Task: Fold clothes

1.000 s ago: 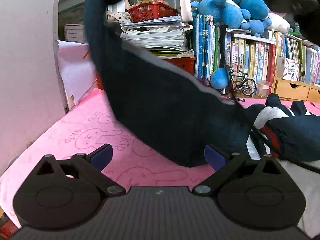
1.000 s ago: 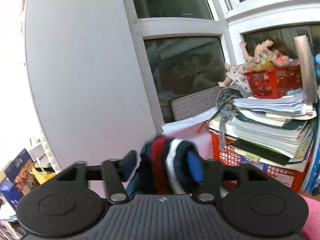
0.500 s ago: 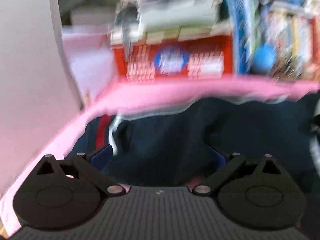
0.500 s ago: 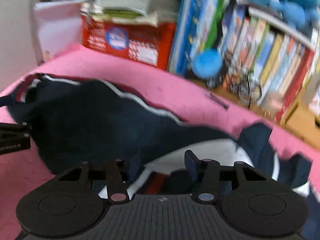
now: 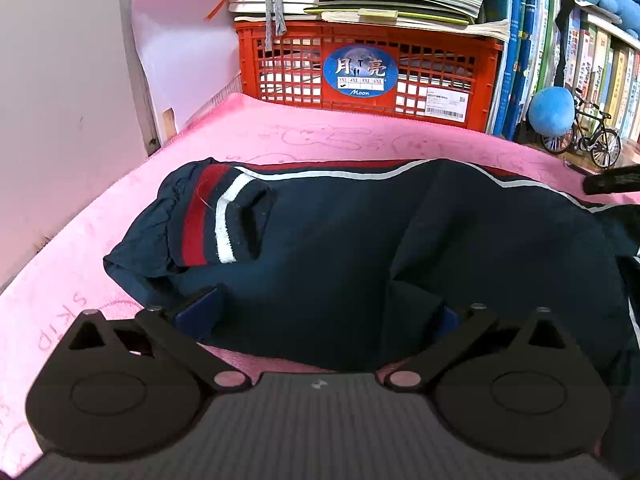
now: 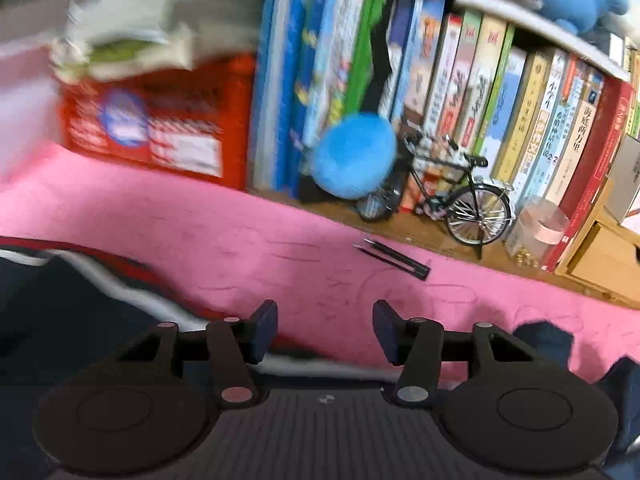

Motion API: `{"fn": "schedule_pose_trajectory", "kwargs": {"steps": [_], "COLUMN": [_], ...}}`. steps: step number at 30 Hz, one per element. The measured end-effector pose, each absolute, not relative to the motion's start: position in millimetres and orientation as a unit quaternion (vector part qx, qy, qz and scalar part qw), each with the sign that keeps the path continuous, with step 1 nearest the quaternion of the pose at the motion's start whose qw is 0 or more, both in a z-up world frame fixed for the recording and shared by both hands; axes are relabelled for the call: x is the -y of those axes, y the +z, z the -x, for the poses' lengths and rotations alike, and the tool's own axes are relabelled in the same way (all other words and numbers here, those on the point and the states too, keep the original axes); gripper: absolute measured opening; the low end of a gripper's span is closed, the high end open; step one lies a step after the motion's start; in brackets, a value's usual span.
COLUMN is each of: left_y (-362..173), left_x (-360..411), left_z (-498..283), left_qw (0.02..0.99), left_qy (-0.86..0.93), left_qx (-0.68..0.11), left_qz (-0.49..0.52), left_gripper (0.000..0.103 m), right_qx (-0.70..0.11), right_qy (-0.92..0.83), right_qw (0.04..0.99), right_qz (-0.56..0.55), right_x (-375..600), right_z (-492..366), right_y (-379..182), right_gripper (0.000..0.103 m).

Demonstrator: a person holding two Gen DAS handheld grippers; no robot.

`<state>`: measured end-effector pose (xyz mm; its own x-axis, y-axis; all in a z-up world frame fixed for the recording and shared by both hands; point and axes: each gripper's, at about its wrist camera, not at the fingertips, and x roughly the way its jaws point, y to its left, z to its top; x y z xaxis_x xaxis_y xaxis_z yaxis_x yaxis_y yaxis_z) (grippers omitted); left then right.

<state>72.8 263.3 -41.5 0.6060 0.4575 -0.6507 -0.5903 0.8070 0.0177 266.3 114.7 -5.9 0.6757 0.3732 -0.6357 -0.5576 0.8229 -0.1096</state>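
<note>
Left wrist view: the navy garment [image 5: 400, 248] lies spread on the pink towel [image 5: 320, 140], directly ahead of the left gripper [image 5: 320, 312]; its wide-spread jaws straddle the near hem without pinching it. A red-and-white striped cuff [image 5: 212, 216] lies at far left. Right wrist view: the right gripper [image 6: 325, 330] is opening, nothing between its jaws, with the garment at near left.
</note>
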Motion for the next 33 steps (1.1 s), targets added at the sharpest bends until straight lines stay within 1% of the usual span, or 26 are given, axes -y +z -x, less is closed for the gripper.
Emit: {"fn": "schedule_pose_trajectory", "kwargs": {"steps": [3,6,7,11,13,14,15,17,20,22,24,26,29,31,32,33], "left_y": [-41.5,-41.4,-41.3,-40.6,-31.9,-27.6,-22.9,-2.8,25.3,36.0,30.9,17.8,-11.7,-26.9,-29.0,-30.9], "left_x": [-263.4,-263.7,-263.8,-265.1,-259.7,-257.1,-254.1,-238.5,-195.5,-163.2,-128.5,-100.4,-79.2,-77.9,-78.5,-79.0], "left_z": [-73.0,-72.9,-72.9,-71.4,-65.5,-62.5,-59.5,-53.3,-57.6,-66.5,-86.6,-108.7,-137.4,-142.8,-140.1,-137.6], "left_qw": [0.891,0.890,0.890,0.891,0.893,0.893,0.894,0.908,0.939,0.955,0.959,0.953,0.934,0.928,0.930,0.933], "left_qy": [0.294,0.294,0.294,0.294,0.295,0.296,0.296,0.286,0.220,0.163,0.113,0.095,0.119,0.136,0.139,0.141], "left_qx": [-0.332,-0.332,-0.332,-0.330,-0.323,-0.320,-0.316,-0.289,-0.251,-0.239,-0.257,-0.287,-0.335,-0.344,-0.335,-0.326], "left_qz": [0.100,0.100,0.100,0.105,0.108,0.110,0.111,0.101,0.082,0.072,0.050,0.018,-0.035,-0.050,-0.057,-0.063], "left_gripper": [0.103,0.103,0.103,0.103,0.099,0.093,0.091,0.091,0.092,0.092,0.092,0.092,0.092,0.096,0.101,0.101], "right_qx": [-0.300,-0.311,-0.312,-0.294,-0.277,-0.264,-0.252,-0.246,-0.294,-0.321,-0.330,-0.326,-0.319,-0.320,-0.321,-0.321], "right_qy": [0.300,0.319,0.322,0.334,0.335,0.333,0.317,0.250,0.121,0.084,0.069,0.059,0.039,0.019,0.005,-0.010], "right_qw": [0.890,0.874,0.871,0.882,0.891,0.898,0.907,0.927,0.938,0.936,0.935,0.938,0.943,0.944,0.944,0.944], "right_qz": [0.169,0.196,0.202,0.154,0.130,0.117,0.116,0.132,0.140,0.120,0.107,0.099,0.085,0.077,0.076,0.075], "right_x": [-100.4,-82.9,-76.5,-39.8,-13.0,4.5,25.0,66.3,127.2,162.1,183.5,202.0,227.7,245.3,253.7,262.2], "right_z": [-235.3,-205.7,-198.2,-170.7,-156.8,-149.9,-145.5,-141.3,-150.7,-152.8,-150.4,-148.0,-148.2,-150.3,-151.5,-152.7], "right_y": [0.6,-7.0,-10.8,5.9,17.4,24.7,29.6,33.2,15.3,0.6,-10.2,-16.4,-21.1,-23.2,-25.0,-26.8], "right_gripper": [0.069,0.076,0.076,0.076,0.082,0.085,0.088,0.089,0.086,0.086,0.084,0.086,0.086,0.086,0.090,0.094]}}
